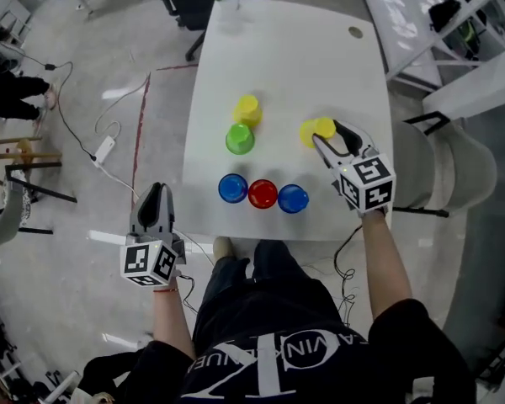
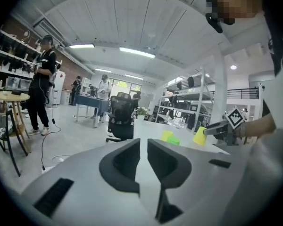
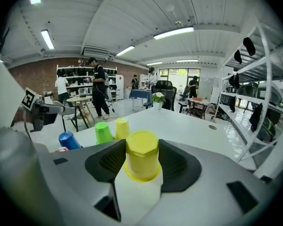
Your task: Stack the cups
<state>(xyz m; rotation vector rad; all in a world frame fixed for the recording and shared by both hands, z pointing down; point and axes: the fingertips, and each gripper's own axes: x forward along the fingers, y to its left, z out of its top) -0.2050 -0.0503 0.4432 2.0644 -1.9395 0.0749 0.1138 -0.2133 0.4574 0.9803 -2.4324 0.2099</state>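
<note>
Your R tongs (image 1: pixel 326 135) pinch an upside-down yellow cup (image 3: pixel 141 157), pads on both its sides, over the surface (image 1: pixel 303 66). To their left: 2nd yellow cup (image 1: pixel 247 108) just beside green cup (image 1: pixel 240 138). Nearer you, a row: blue cup (image 1: pixel 232 188), red cup (image 1: pixel 262 194), other blue cup (image 1: pixel 293 198). Your L tongs (image 2: pixel 142 147) are nearly together w/ a slim gap, nothing betw. them, off the surface's edge.

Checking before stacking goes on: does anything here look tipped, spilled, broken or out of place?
Nothing stands out. The green cup, one yellow cup, two blue cups and the red cup stand mouth down on the table; the other yellow cup is held in the right gripper. No spills.
</note>
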